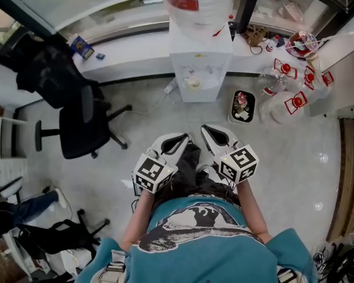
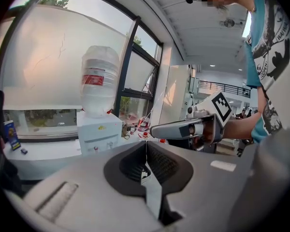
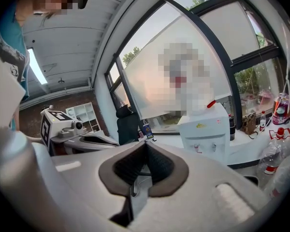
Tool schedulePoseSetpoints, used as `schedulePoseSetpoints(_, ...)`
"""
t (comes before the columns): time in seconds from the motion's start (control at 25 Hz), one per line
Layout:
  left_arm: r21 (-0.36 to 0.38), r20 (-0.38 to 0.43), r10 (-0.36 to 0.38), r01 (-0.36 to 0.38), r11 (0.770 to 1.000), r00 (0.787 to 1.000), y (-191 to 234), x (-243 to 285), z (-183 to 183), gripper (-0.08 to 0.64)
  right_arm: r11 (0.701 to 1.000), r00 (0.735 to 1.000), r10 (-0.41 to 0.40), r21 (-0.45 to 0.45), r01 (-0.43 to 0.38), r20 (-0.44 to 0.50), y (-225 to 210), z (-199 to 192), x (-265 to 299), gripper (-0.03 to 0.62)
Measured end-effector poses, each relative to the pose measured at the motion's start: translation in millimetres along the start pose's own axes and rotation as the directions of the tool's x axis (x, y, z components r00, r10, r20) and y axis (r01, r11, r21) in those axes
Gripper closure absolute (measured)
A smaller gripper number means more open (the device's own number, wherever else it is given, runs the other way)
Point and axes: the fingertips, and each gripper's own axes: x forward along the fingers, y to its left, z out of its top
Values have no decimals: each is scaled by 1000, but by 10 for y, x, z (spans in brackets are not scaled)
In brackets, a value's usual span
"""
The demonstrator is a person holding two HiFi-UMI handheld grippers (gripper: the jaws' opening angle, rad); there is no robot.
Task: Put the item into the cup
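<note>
Pickup not yet begun: left gripper (image 2: pixel 146 151) and right gripper (image 3: pixel 144 151) were clenched shut, empty, facing a water dispenser (image 1: pixel 200 69); neither item nor cup was identifiable, so finding them seemed the next move.

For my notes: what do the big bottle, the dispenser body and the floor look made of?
Big bottle: translucent, ribbed plastic seemingly; light shows through.
Dispenser body: smooth opaque white casing, plastic or painted metal.
Floor: pale speckled grey, glossy reflections; probably polished stone or tile.
</note>
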Motion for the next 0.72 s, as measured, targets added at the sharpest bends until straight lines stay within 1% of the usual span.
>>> schedulePoseSetpoints(0.12,1,28,0,0,1000,1000,-76,-68,26,548,1000,1000,6,-26,-6,11,113,13,-69,600)
schedulePoseSetpoints(0.32,24,50,-20,19,1000,999,-258,-120,45,548,999,1000,6,-32,-5,31,244,-4,-253,594)
schedulePoseSetpoints(0.6,53,63,-37,34,998,997,-451,-175,73,548,999,999,7,-50,-4,50,318,30,-386,592)
schedulePoseSetpoints(0.72,64,68,-43,39,997,997,-507,-179,93,548,999,998,2,-43,0,55,319,30,-425,592)
